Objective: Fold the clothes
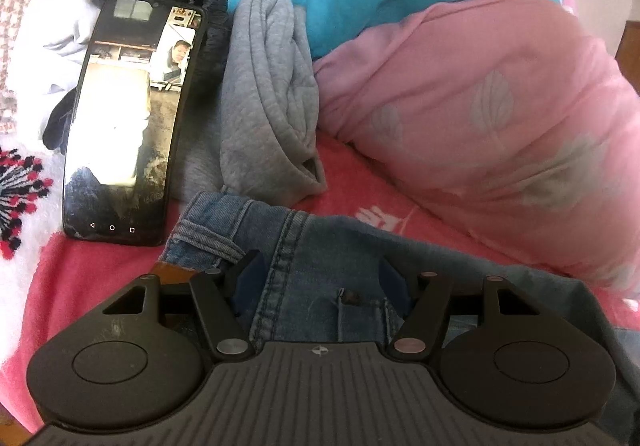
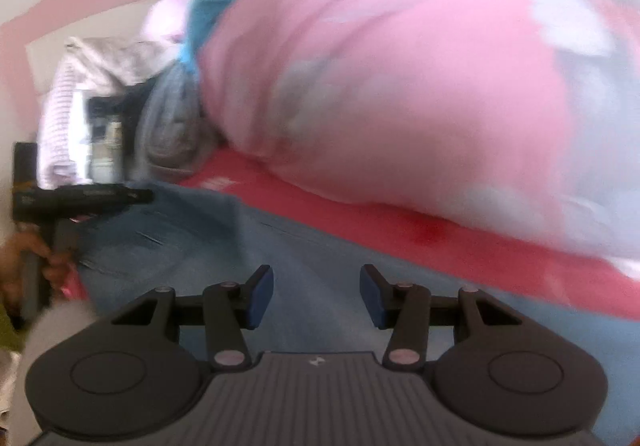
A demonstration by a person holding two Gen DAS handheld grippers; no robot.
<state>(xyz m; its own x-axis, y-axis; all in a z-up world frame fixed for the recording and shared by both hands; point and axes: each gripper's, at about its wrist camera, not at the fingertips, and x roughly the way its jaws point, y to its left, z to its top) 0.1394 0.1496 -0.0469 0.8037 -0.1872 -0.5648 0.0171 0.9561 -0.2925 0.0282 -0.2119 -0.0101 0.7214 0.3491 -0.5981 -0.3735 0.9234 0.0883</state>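
Jeans (image 1: pixel 304 246) lie spread on the red bed cover (image 1: pixel 100 266), near a phone (image 1: pixel 128 118). Left gripper (image 1: pixel 318 272) fingers straddle the waistband seam, not clamped. Right gripper (image 2: pixel 316 296) fingers released over the denim. Heavy, limp, grippy cloth; likely best pinched at waistband or hem.

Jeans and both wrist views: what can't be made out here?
- Jeans: left wrist view, the gripper body covers the lower part; full layout is hidden.
- Left gripper: whether the pads press the denim between them is unclear.
- Right wrist view: motion blur smears the pink quilt and the denim seams.
- Phone: glare washes out most of the screen.
- Right gripper: open above denim; contact unclear.
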